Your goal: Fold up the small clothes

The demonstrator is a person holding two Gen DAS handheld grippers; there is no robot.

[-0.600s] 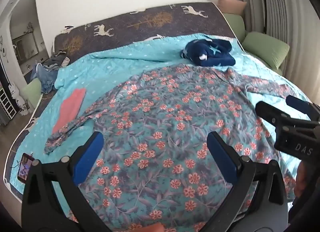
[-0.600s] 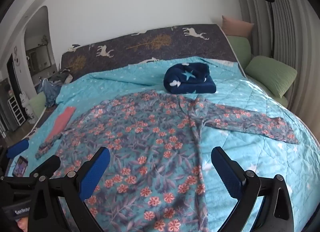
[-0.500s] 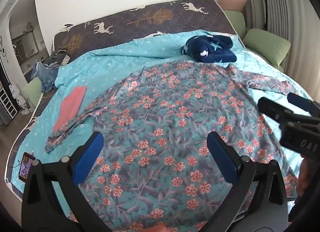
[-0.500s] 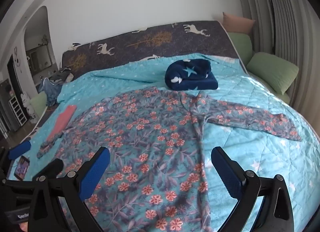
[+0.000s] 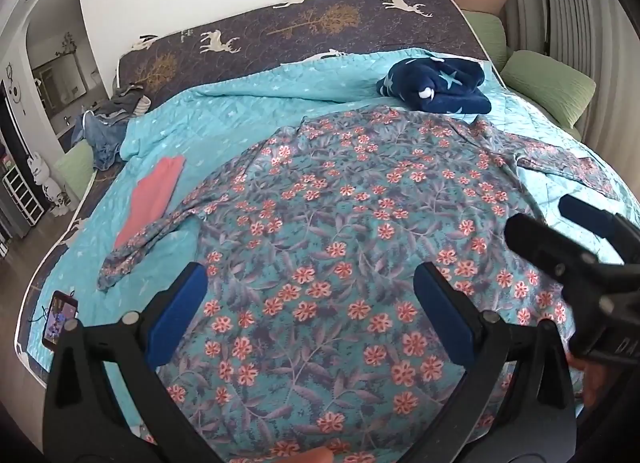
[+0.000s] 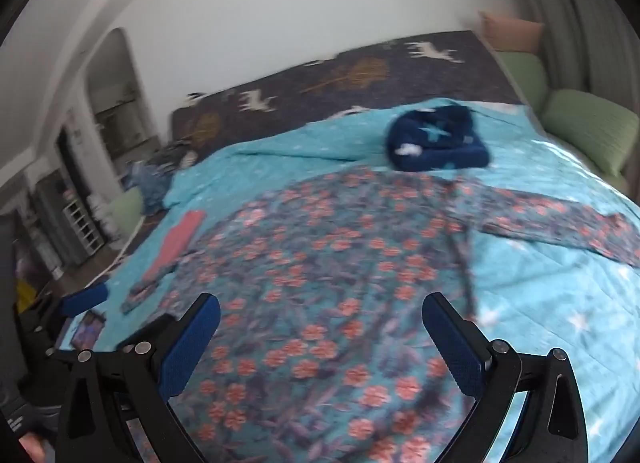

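Floral shirt: spread flat on the turquoise bed cover, filling the frame's centre and lower half.
Left hand-held gripper: jaws wide apart, nothing held, above the shirt's lower part.
Right hand-held gripper: jaws wide apart, empty, over the shirt's lower right.
Navy star blanket: upper right, beyond the collar.

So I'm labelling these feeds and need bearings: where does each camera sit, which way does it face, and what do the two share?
Left wrist: sits on the left gripper, facing up the bed over the teal floral-print garment; the right gripper and a fingertip show.
Right wrist: sits on the right gripper, same heading, blurred; the left gripper shows at left.
Shared: garment, navy star-patterned blanket bundle, flat coral-pink cloth.
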